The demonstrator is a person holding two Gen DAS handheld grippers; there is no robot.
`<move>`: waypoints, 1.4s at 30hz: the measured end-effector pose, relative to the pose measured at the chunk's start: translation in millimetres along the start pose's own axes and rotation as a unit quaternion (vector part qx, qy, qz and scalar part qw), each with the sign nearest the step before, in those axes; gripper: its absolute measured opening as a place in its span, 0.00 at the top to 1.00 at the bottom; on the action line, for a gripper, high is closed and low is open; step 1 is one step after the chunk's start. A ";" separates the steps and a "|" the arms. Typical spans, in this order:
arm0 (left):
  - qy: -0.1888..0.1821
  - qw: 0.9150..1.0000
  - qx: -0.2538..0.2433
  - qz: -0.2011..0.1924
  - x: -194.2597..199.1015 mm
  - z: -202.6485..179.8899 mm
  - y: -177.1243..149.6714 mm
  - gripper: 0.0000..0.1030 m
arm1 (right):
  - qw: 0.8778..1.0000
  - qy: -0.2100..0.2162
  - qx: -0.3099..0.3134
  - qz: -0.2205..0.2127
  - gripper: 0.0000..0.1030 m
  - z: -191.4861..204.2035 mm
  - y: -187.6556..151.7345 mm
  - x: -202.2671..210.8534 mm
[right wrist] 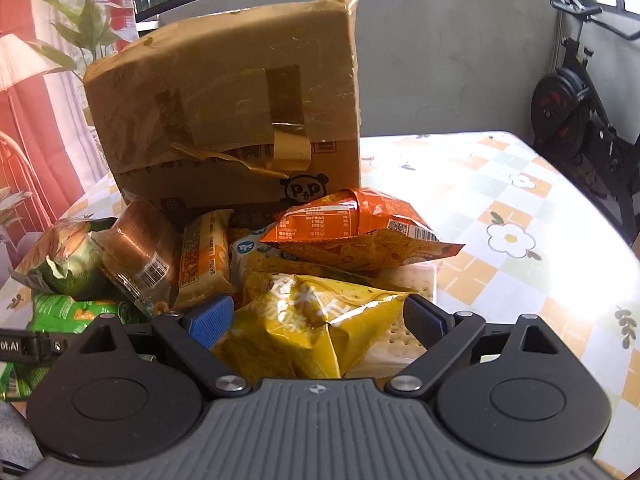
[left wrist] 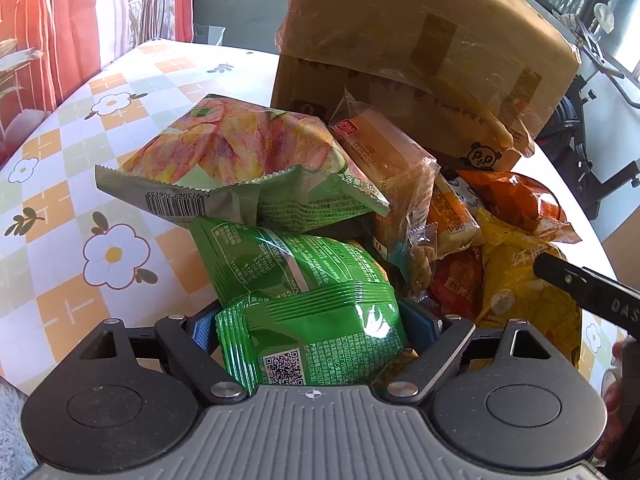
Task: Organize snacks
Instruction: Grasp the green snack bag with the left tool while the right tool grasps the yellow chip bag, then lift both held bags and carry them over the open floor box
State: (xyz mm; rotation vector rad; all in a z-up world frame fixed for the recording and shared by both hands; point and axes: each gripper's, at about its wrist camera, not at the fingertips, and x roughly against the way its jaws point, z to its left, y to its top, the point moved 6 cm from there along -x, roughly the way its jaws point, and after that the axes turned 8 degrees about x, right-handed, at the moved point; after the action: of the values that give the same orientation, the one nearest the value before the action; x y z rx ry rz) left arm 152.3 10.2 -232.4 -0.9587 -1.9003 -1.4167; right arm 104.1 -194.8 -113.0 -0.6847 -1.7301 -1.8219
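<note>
A pile of snack bags lies on the flowered table (left wrist: 80, 160) in front of a taped cardboard box (left wrist: 420, 40). My left gripper (left wrist: 313, 326) has a green snack bag (left wrist: 332, 344) filling its jaws, and both blue pads press on the bag's sides. Behind it lie another green bag (left wrist: 276, 256) and a large pink-and-green bag (left wrist: 224, 152). My right gripper (right wrist: 318, 316) stands wide around a crumpled yellow bag (right wrist: 304, 320). Its pads sit at the bag's two ends without squeezing it. One right finger (left wrist: 568, 276) shows above that yellow bag (left wrist: 516, 280).
An orange bag (right wrist: 360, 232) leans on the box (right wrist: 224, 100), over a cracker pack (right wrist: 400, 332). Wrapped cakes (right wrist: 140, 248) and a biscuit bar (right wrist: 204, 256) stand left of it. An exercise bike (right wrist: 580, 120) is beyond the table's right edge. Red curtains hang at the left.
</note>
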 end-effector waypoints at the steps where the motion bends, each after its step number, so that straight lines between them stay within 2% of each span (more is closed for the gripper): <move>1: -0.001 1.000 -0.002 0.001 0.1 -0.7 -0.3 0.14 | 1.000 0.001 -0.001 0.004 0.09 0.5 0.1 -1.6; 9: -0.002 1.000 -0.019 0.003 4.7 -6.2 -4.0 0.14 | 0.999 0.020 -0.033 0.030 0.10 -0.7 -9.9 -5.8; 14: 0.000 0.999 -0.037 -0.011 13.4 -13.7 -4.9 0.14 | 0.996 0.045 -0.062 0.044 0.10 -4.1 -14.9 -11.6; 15: -0.002 0.999 -0.043 -0.012 15.1 -16.3 -5.2 0.14 | 0.995 0.051 -0.070 0.046 0.12 -4.5 -16.3 -11.7; 16: -0.004 0.999 -0.049 -0.013 16.7 -19.0 -5.6 0.14 | 0.994 0.061 -0.075 0.044 0.20 -4.6 -16.8 -10.6; 23: -0.043 0.996 -0.081 -0.017 30.3 -36.6 -10.9 0.14 | 0.993 0.088 -0.066 0.035 0.28 2.3 -15.0 7.2; 29: -0.053 0.993 -0.098 -0.048 44.7 -46.8 -10.0 0.14 | 0.994 0.086 -0.063 0.026 0.31 1.1 -10.9 20.5; 35: -0.062 0.981 -0.154 -0.103 68.5 -63.8 -8.4 0.14 | 0.996 0.088 -0.027 -0.001 0.33 8.7 0.1 33.4; 42: -0.074 0.979 -0.142 -0.125 83.5 -61.0 2.1 0.14 | 0.995 0.096 0.005 -0.030 0.33 14.8 11.8 52.6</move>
State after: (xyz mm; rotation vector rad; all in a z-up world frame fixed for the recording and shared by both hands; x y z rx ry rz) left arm 107.7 -31.1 -148.6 -1.0080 -2.0183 -1.8490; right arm 73.7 -182.2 -67.8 -0.4411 -1.6478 -1.8528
